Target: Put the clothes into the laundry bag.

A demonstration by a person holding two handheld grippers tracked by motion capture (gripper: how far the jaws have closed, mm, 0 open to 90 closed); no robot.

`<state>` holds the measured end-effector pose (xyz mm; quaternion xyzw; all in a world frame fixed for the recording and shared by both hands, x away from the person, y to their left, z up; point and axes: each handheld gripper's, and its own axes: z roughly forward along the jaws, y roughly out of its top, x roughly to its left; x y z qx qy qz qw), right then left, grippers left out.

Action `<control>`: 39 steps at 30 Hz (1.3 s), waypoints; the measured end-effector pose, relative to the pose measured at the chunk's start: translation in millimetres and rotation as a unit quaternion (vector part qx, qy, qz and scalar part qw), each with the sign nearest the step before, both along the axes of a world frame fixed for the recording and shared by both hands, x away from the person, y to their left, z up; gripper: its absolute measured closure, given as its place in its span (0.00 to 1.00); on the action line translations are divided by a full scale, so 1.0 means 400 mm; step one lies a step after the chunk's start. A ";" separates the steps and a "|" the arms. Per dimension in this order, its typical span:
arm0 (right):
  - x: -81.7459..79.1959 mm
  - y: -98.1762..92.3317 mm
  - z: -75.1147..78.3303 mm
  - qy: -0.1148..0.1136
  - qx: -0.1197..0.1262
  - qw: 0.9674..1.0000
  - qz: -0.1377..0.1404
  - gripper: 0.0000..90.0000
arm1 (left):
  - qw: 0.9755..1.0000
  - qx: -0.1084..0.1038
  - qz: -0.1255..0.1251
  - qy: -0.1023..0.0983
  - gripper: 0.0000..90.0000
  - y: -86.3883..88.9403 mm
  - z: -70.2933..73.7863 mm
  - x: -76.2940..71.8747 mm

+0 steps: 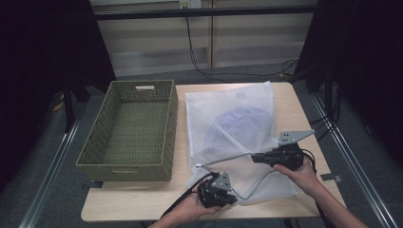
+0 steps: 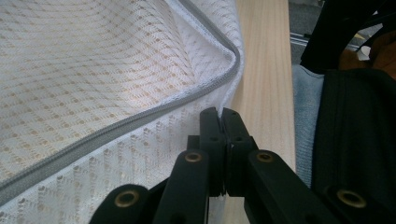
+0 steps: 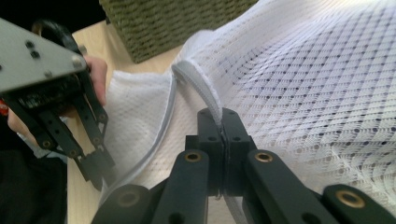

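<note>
White mesh laundry bag (image 1: pixel 237 133) lies on the right half of the table (image 1: pixel 142 202), reaching toward its near edge, beside a woven basket (image 1: pixel 130 130) overhanging the left edge. Left gripper (image 2: pixel 223 116): jaws clenched on the bag's mesh edge by the grey zipper (image 2: pixel 140 119), near the table's front edge. Right gripper (image 3: pixel 220 122): jaws clenched on the zipper band, holding it raised off the table.
</note>
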<state>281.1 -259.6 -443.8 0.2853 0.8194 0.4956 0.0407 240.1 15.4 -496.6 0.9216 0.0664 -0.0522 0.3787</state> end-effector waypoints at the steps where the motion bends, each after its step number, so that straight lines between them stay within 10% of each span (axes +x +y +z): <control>1: -0.001 0.003 -0.004 0.002 -0.002 1.000 0.001 0.99 | 1.000 0.000 0.000 0.000 0.99 0.000 0.000 0.000; 39: 0.033 0.052 -0.123 0.052 -0.104 0.993 0.011 0.91 | 1.000 0.003 -0.004 -0.007 0.98 -0.004 0.002 -0.003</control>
